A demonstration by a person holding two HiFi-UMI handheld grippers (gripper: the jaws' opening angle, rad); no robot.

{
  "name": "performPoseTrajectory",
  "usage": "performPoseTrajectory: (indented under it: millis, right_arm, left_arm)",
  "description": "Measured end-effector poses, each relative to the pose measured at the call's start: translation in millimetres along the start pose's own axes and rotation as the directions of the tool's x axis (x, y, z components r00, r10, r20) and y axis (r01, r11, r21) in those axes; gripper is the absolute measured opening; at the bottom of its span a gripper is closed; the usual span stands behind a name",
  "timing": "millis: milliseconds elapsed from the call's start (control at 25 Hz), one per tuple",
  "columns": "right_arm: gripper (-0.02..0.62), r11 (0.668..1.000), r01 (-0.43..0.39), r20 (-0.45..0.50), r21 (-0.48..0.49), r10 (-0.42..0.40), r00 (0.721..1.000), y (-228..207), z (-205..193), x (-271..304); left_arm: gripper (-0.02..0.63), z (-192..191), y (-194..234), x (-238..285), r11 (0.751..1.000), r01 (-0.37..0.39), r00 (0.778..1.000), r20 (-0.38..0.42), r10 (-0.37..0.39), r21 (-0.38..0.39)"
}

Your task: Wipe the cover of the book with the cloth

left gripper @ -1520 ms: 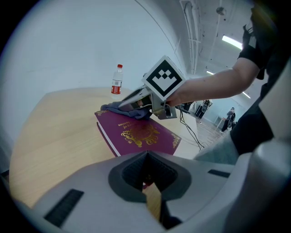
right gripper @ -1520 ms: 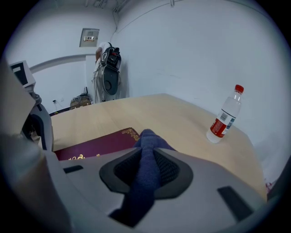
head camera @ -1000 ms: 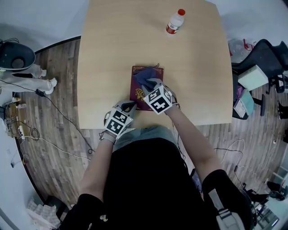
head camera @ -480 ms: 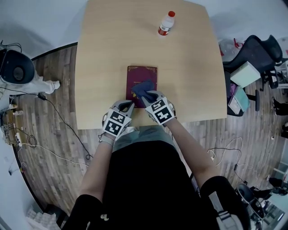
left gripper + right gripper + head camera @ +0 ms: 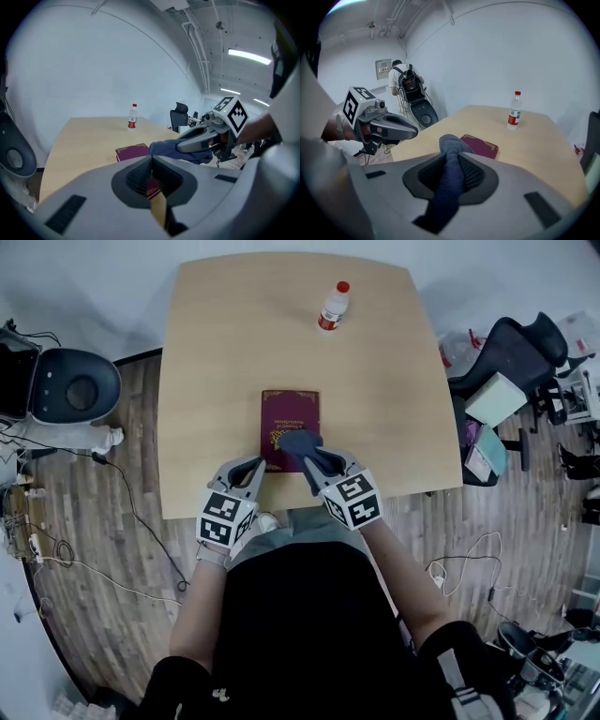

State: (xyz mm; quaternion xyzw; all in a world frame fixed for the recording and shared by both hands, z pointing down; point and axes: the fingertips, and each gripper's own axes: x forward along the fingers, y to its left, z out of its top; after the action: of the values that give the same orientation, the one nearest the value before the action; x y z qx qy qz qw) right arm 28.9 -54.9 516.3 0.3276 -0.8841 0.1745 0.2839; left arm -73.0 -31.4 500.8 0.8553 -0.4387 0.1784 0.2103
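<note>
The right gripper's (image 5: 451,165) jaws are clamped on a dark blue cloth (image 5: 449,144). The soft fabric is pinched into a thick fold between the ribbed black pads, with a rounded bunch sticking out past the tips. The left gripper's (image 5: 151,164) jaws are pressed together with nothing between their ribbed pads. Both grippers have smooth grey shells.

From the head view, the cloth overlaps the book's (image 5: 290,416) near right corner; I cannot tell whether it touches the cover. The left gripper's tips sit at the book's near left corner, so the two grippers flank the near short edge.

The book is a flat rectangle with a maroon cover that carries a gold border and ornament. It lies closed and square to the tabletop (image 5: 216,362), in the middle of its width and close to the near edge. The tabletop is pale smooth wood with rounded corners. It is bare to the left and right of the book and beyond it.

A clear plastic bottle (image 5: 332,306) with a red cap and red label stands upright near the far edge, well apart from the book.

Around the tabletop is plank floor (image 5: 112,521) with cables on the left, and a black chair (image 5: 506,351) to the right.
</note>
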Motion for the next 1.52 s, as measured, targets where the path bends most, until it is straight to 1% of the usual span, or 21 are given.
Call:
performPoseTrajectory:
  millis: [200,440,680,760,880,1040,1120,1200,1280,1400,1520]
  right_arm:
    - [0.084,1.000,-0.023,0.099,-0.016,0.025,0.995,8.7,39.9,-42.1]
    - [0.084,0.997,-0.053,0.190,-0.061,0.064,0.980,9.6,86.5,-85.9]
    - [0.084,0.993,-0.075,0.284,-0.092,0.098,0.954,7.8,128.5,-121.7]
    - [0.084,0.993,-0.077,0.316,-0.095,0.103,0.943,5.2,140.1,-133.0]
    - [0.086,0.990,-0.072,0.359,-0.125,0.113,0.927,1.7,157.8,-147.5]
    - [0.086,0.987,-0.080,0.406,-0.138,0.130,0.905,0.4,170.6,-161.9]
    - [0.086,0.987,-0.081,0.431,-0.139,0.134,0.892,0.9,175.5,-169.2]
    - [0.086,0.987,-0.082,0.453,-0.138,0.137,0.881,0.9,179.5,-174.9]
    - [0.086,0.987,-0.084,0.469,-0.139,0.141,0.872,0.9,182.4,-178.6]
    - [0.086,0.986,-0.083,0.478,-0.147,0.144,0.867,0.8,184.4,-181.3]
    - [0.086,0.986,-0.076,0.478,-0.147,0.138,0.868,-0.7,183.4,-182.6]
  left_arm:
    - [0.021,35.4,-4.0,-23.9,1.000,-0.020,0.996,0.092,0.021,-0.012]
    - [0.023,86.1,-14.9,-45.4,0.999,-0.043,0.982,0.183,0.039,0.017]
    - [0.023,126.3,-22.4,-66.2,0.997,-0.077,0.961,0.267,0.070,0.015]
    - [0.023,138.0,-25.4,-71.9,0.996,-0.089,0.953,0.292,0.081,0.014]
    - [0.023,153.6,-29.8,-79.6,0.995,-0.102,0.941,0.325,0.091,0.018]
    - [0.023,170.2,-37.6,-91.2,0.992,-0.121,0.928,0.358,0.105,0.021]
    - [0.023,177.3,-41.9,-96.6,0.992,-0.128,0.917,0.383,0.112,0.017]
    - [0.023,183.3,-45.9,-99.8,0.992,-0.127,0.906,0.408,0.113,0.008]
    - [0.023,187.4,-50.2,-101.0,0.992,-0.123,0.900,0.423,0.109,0.007]
    - [0.023,193.1,-56.9,-103.2,0.992,-0.122,0.895,0.435,0.101,0.021]
    - [0.023,196.7,-60.2,-105.9,0.992,-0.129,0.890,0.444,0.107,0.018]
